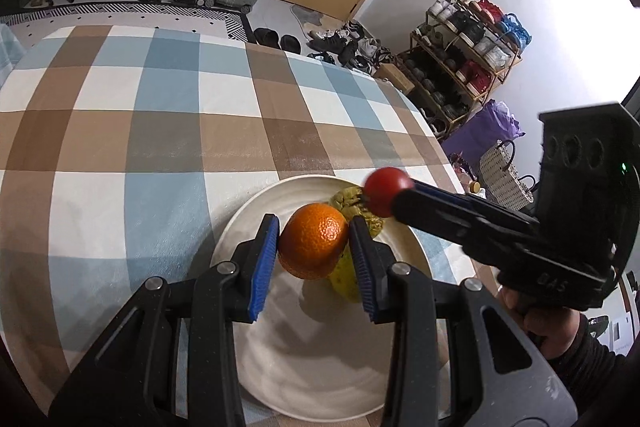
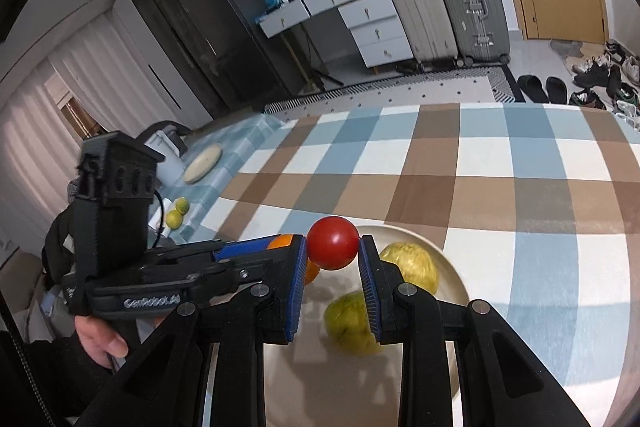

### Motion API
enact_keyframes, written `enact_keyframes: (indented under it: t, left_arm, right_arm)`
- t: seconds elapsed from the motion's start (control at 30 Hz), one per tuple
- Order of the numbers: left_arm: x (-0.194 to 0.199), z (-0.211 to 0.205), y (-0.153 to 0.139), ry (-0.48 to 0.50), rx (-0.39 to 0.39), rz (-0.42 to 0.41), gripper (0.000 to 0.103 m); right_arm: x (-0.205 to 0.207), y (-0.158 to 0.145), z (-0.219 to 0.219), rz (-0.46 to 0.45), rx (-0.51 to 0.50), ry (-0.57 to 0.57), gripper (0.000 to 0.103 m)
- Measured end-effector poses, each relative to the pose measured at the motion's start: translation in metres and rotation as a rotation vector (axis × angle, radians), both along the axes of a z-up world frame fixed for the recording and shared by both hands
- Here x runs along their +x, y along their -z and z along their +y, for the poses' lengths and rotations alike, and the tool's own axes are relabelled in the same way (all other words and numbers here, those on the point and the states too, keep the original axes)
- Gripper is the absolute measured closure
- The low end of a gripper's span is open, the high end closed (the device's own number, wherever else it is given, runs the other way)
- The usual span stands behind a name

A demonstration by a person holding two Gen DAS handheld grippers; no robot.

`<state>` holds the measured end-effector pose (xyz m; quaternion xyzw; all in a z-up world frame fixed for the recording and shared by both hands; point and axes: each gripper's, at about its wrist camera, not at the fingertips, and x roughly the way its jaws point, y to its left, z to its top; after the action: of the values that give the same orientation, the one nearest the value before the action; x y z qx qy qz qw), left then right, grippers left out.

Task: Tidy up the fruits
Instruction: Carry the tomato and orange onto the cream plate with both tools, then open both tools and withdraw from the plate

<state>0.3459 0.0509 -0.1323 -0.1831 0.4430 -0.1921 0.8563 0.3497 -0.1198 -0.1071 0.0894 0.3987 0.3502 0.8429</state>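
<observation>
The left hand-held gripper (image 1: 313, 250) is clamped on the orange (image 1: 313, 246), the right hand-held gripper (image 2: 333, 259) on the red tomato (image 2: 333, 242). Both fruits hang directly above the white plate (image 1: 256, 211), where two yellow-green fruits (image 2: 352, 323) lie beneath and just ahead of the fingers.

On the plate (image 2: 448, 259), 2 green fruits (image 2: 354, 323) crowd the right and middle; both grippers' loads hang above; checked tablecloth (image 1: 160, 131) beyond lies open.
</observation>
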Motion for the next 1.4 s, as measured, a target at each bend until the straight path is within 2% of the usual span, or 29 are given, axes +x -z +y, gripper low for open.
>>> enact_keyframes:
  t: [0.2,0.4,0.63,0.67,0.77,0.87,1.07,1.17,1.27,1.37,1.4]
  left_arm:
    - [0.006,-0.001,0.017,0.005,-0.028,0.043,0.070]
    - [0.013,-0.003,0.022,0.007,-0.039,0.045,0.070]
    - [0.017,-0.006,0.023,0.015,-0.037,0.035,0.069]
    - [0.016,-0.006,0.021,0.014,-0.031,0.026,0.068]
    - [0.013,-0.006,0.016,0.007,-0.014,0.026,0.050]
    - [0.004,-0.003,0.006,-0.009,-0.003,0.005,0.049]
    - [-0.021,0.003,-0.018,-0.040,0.015,-0.025,0.042]
    - [-0.041,0.006,-0.031,-0.062,0.035,-0.051,0.030]
    - [-0.064,0.009,-0.043,-0.087,0.044,-0.070,0.023]
    - [-0.089,0.011,-0.052,-0.099,0.027,-0.072,0.022]
    - [-0.094,0.011,-0.054,-0.107,0.028,-0.074,0.022]
  right_arm:
    - [0.014,0.009,0.011,0.004,-0.036,-0.012,0.076]
    - [0.021,0.014,0.018,0.017,-0.102,-0.006,0.076]
    - [0.025,0.017,0.025,0.032,-0.122,-0.015,0.076]
    - [0.024,0.016,0.025,0.021,-0.122,-0.009,0.076]
    - [0.019,0.009,0.021,0.012,-0.093,0.009,0.076]
    - [0.012,-0.002,0.011,-0.008,-0.069,0.037,0.076]
    - [-0.019,-0.025,-0.019,-0.033,-0.022,0.101,0.066]
    - [-0.041,-0.033,-0.033,-0.054,0.003,0.123,0.054]
    - [-0.068,-0.041,-0.045,-0.082,0.022,0.134,0.050]
    - [-0.093,-0.045,-0.052,-0.106,0.049,0.136,0.034]
    - [-0.102,-0.047,-0.055,-0.116,0.064,0.132,0.032]
